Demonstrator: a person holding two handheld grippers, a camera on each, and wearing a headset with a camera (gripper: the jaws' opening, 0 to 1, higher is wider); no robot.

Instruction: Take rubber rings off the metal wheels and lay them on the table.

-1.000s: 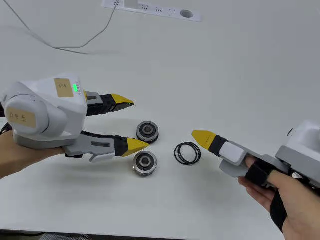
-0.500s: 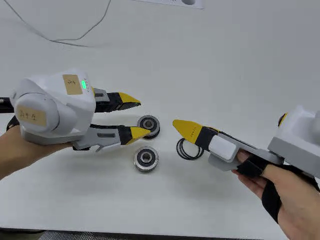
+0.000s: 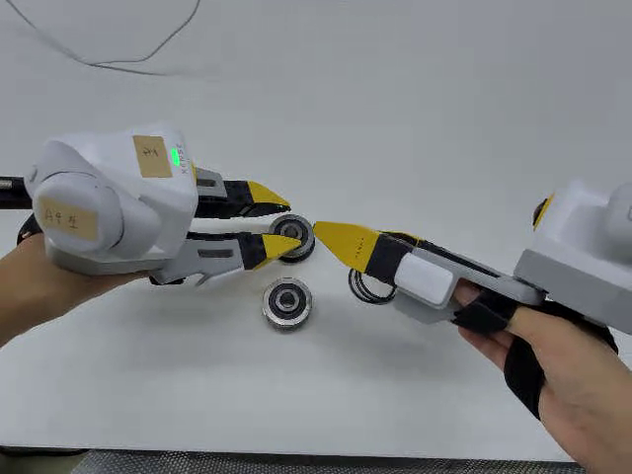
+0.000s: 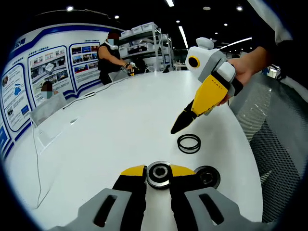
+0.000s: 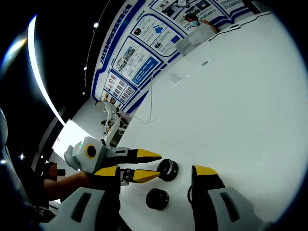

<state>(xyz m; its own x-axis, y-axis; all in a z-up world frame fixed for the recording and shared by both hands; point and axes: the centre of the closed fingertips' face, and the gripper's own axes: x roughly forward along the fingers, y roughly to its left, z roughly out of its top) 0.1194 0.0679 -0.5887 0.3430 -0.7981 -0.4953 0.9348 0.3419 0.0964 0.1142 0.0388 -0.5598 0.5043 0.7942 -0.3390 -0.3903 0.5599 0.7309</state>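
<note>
Two metal wheels lie on the white table [image 3: 425, 109]. The far wheel [image 3: 295, 236] [image 4: 159, 174] [image 5: 167, 169] sits right at the yellow tips of my left gripper [image 3: 276, 219] [image 4: 158, 171], whose jaws stand narrowly open on either side of it. The near wheel [image 3: 287, 302] [image 4: 208, 176] [image 5: 158, 198] lies free. Black rubber rings [image 3: 367, 290] [image 4: 188, 143] lie flat on the table, partly covered by my right gripper [image 3: 338, 243] [image 5: 156, 171]. That gripper is open, holds nothing, and its tip points at the far wheel from the right.
A thin cable [image 3: 148, 47] runs across the table's far left. The table's near edge [image 3: 296, 457] is close below the hands. People stand at the far end of the table [image 4: 109, 53], with shelves behind them.
My left gripper has moved right to the far wheel and its jaws have narrowed. My right gripper has moved left over the rings toward the same wheel.
</note>
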